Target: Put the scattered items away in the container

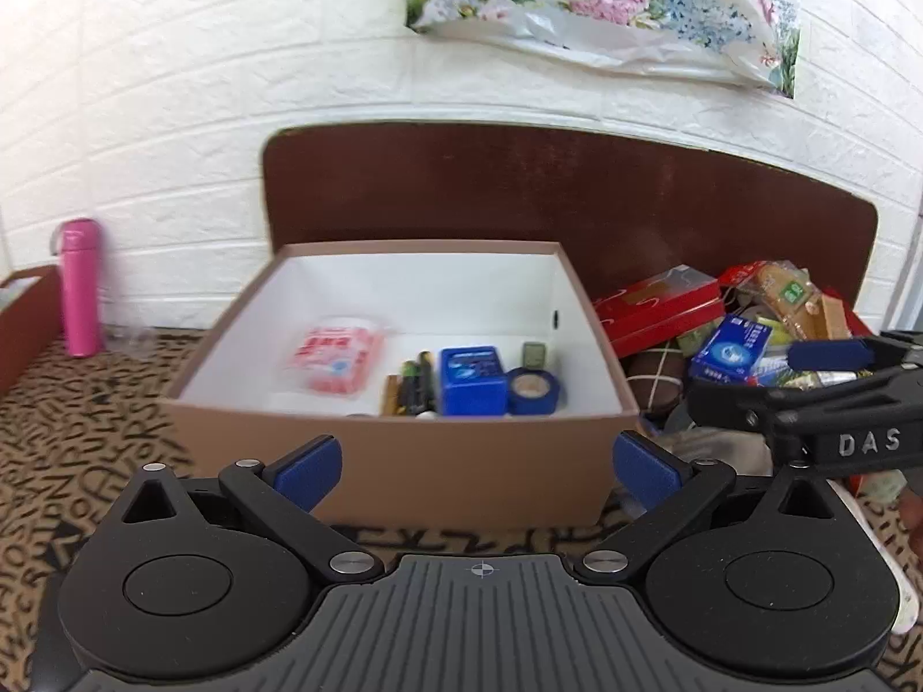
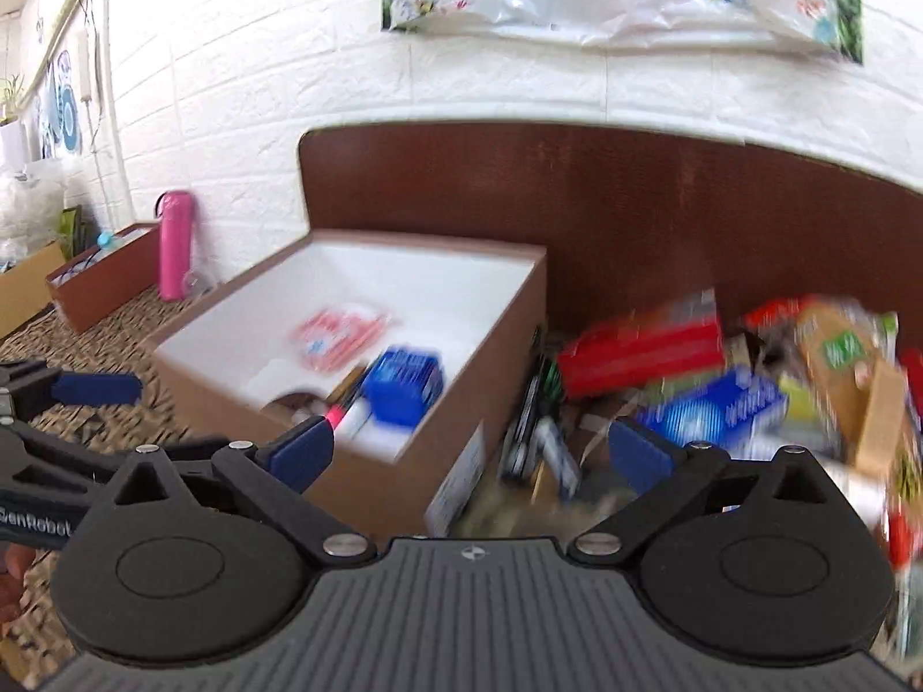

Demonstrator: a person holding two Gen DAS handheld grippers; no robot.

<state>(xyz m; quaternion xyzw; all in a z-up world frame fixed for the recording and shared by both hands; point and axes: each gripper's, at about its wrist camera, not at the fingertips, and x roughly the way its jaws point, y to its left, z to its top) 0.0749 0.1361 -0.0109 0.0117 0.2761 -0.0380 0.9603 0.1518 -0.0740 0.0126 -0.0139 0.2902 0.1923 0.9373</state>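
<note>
A brown cardboard box (image 1: pixel 404 450) with a white inside stands ahead of my left gripper (image 1: pixel 476 464), which is open and empty in front of its near wall. Inside lie a red-and-white packet (image 1: pixel 337 360), a blue box (image 1: pixel 472 380), a blue tape roll (image 1: pixel 533 391) and several pens (image 1: pixel 412 389). My right gripper (image 2: pixel 470 450) is open and empty, above the box's right corner (image 2: pixel 461 432) and beside a scattered pile (image 2: pixel 750 380) holding a red box (image 2: pixel 640 352) and a blue-and-white box (image 2: pixel 712 409). The right gripper also shows in the left wrist view (image 1: pixel 825 398).
A pink bottle (image 1: pixel 81 288) stands at the left by the white brick wall. A low brown tray (image 2: pixel 104 277) sits beyond it. A brown board (image 1: pixel 577 190) stands behind the box. A patterned cloth (image 1: pixel 86 432) covers the table. A floral bag (image 1: pixel 606 6) hangs above.
</note>
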